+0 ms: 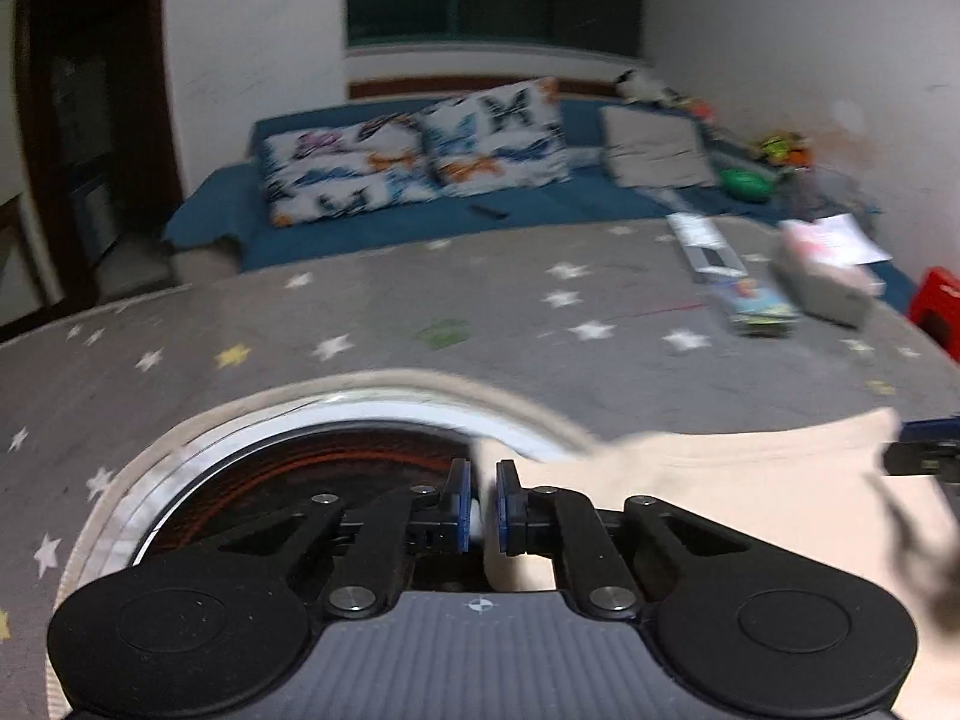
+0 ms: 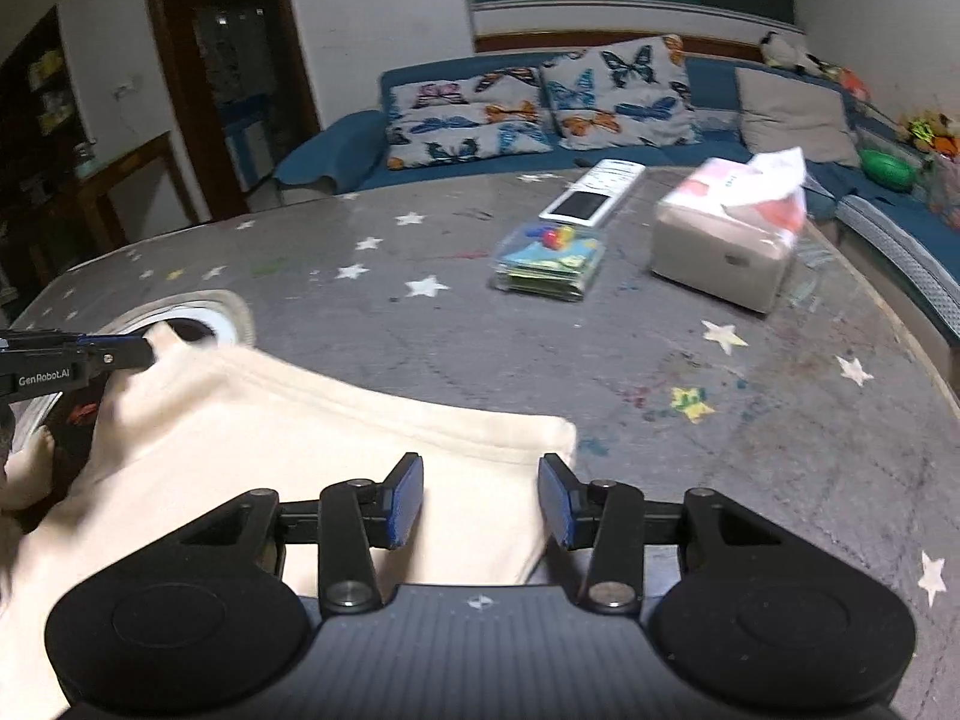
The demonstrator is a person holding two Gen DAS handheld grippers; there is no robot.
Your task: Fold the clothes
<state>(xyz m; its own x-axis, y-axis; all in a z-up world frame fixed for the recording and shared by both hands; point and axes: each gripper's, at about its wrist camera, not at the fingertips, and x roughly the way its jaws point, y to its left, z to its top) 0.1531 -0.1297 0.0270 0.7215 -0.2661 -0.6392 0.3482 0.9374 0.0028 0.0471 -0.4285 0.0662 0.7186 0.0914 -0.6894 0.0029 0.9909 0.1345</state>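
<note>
A cream garment lies on the grey star-patterned table cover. In the left wrist view my left gripper is shut on the garment's left corner, with cloth pinched between the blue pads. It also shows at the left edge of the right wrist view, holding that corner lifted. My right gripper is open, its pads either side of the garment's right corner, just above the cloth. Its tip shows at the right edge of the left wrist view.
A round hole with a dark heater opens in the table under the left gripper. A tissue box, a remote and a clear box of cards stand further back. A blue sofa with butterfly cushions lies behind.
</note>
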